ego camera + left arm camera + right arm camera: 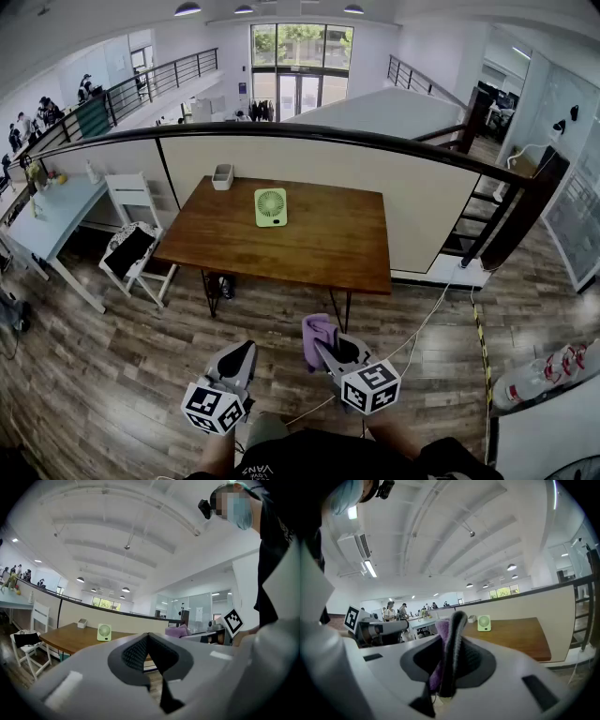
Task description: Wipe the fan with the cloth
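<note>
A small light-green fan [271, 207] stands upright near the far edge of the brown wooden table [319, 253], well ahead of both grippers. My right gripper [324, 349] is shut on a purple cloth [316, 332], which sticks out from between its jaws [442, 641]. My left gripper [245, 350] is beside it, jaws shut with nothing between them [148, 637]. Both are held over the wood floor, short of the table's near edge. The fan [104, 632] shows small in the left gripper view and also in the right gripper view, fan [484, 623].
A small white box [222, 176] sits at the table's far left corner. A white chair [134, 247] stands left of the table, with a pale blue table [49, 217] beyond it. A low wall with a dark rail [328, 137] runs behind. A white cable [427, 321] lies on the floor at right.
</note>
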Available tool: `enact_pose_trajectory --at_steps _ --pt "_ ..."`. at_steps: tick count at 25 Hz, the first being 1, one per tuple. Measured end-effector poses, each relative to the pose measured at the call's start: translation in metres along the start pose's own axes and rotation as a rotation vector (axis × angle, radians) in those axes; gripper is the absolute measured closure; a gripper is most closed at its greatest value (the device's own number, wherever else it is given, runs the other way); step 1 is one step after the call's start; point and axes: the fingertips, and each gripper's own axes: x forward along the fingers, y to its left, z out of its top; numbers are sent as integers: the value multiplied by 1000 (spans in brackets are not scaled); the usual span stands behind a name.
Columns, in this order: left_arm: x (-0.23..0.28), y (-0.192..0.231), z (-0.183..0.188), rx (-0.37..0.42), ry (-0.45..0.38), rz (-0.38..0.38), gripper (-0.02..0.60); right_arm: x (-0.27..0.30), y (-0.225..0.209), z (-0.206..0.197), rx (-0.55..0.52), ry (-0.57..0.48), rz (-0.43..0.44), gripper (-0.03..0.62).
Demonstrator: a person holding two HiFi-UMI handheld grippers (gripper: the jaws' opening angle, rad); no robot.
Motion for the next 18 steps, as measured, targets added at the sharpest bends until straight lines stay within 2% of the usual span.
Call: enact_pose_trajectory --at_steps 11,18 --pt "9 29 -23 -17 47 79 571 16 -23 -1 61 -19 -14 500" --pt "30 66 -17 -22 64 26 571 56 -29 3 87 8 -33 501"
